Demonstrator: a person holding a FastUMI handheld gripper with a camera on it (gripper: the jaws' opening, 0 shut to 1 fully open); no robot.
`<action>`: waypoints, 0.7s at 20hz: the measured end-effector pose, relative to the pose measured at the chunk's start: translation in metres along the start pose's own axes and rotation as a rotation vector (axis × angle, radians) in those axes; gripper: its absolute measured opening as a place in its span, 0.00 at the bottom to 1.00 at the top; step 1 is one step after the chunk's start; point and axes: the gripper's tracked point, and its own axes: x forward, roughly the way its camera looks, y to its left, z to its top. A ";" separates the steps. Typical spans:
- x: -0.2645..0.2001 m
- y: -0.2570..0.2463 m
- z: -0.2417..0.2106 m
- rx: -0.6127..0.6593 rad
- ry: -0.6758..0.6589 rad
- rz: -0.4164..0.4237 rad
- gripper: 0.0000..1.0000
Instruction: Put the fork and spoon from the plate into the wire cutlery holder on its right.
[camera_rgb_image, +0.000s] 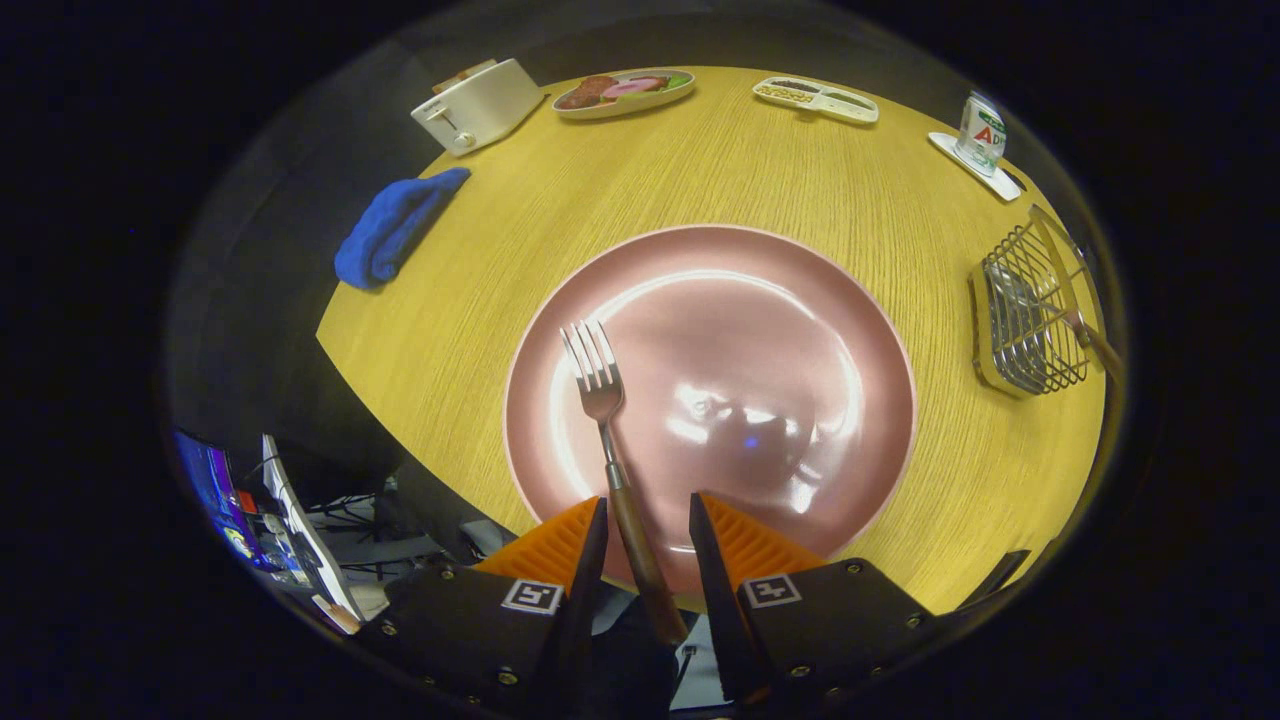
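A fork (598, 385) with a brown wooden handle lies on the left half of the big pink plate (780, 300), tines pointing away from me. Its handle runs back over the plate's near rim and in between my fingers. My gripper (648, 500) is open, and the handle sits close to the left finger with a gap to the right one. The wire cutlery holder (1030, 320) stands on the table to the right of the plate. Something silvery shows inside it and a long brown-ended stick leans out of it; I cannot tell whether that is the spoon.
The round wooden table (700, 170) carries a white toaster (478, 103), a dish of food (625, 93) and a divided white tray (815, 98) along its far side. A can on a white coaster (980, 135) stands behind the holder. A blue cloth (395, 228) lies at the left edge.
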 end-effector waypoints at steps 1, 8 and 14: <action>-0.002 0.000 0.004 -0.003 -0.009 0.002 0.51; -0.006 -0.004 0.003 -0.016 -0.001 -0.009 0.37; 0.007 0.005 -0.001 0.092 -0.017 0.058 0.06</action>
